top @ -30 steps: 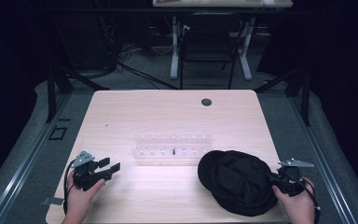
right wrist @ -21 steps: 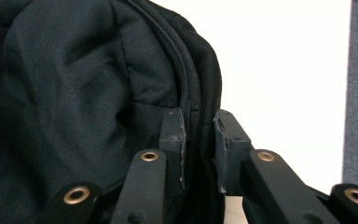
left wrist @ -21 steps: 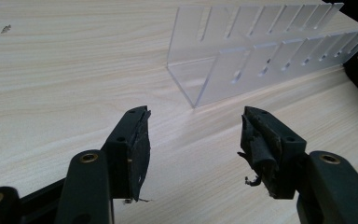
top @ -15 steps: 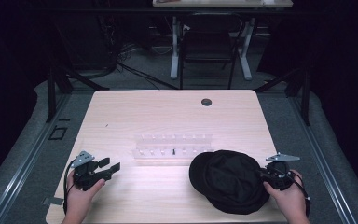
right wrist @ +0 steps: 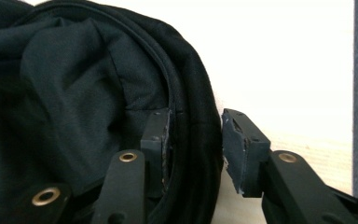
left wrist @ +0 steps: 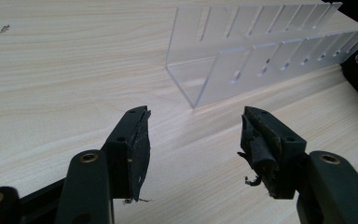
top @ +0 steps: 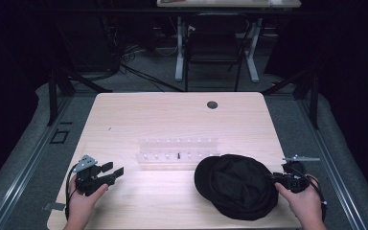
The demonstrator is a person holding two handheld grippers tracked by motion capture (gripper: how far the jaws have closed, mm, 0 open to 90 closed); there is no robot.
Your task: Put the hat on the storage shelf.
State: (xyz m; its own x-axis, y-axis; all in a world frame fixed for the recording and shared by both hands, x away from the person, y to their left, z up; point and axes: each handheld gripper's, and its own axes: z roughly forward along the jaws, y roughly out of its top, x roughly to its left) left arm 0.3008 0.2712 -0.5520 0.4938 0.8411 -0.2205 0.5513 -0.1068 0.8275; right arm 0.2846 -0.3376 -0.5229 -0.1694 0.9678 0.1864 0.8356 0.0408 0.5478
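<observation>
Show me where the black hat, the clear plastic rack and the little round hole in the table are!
black hat (top: 237,184), high view, middle of its crown.
clear plastic rack (left wrist: 242,70), left gripper view, its near slotted wall.
round hole (top: 212,104), high view, the centre of the dark hole in the tabletop.

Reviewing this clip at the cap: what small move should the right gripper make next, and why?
Probably draw the right gripper back off the black cap. Its jaws have just been opening, and the cap's rim sits between them with a gap on one side, so the cap looks released on the table. The left gripper waits open near the clear rack.
</observation>
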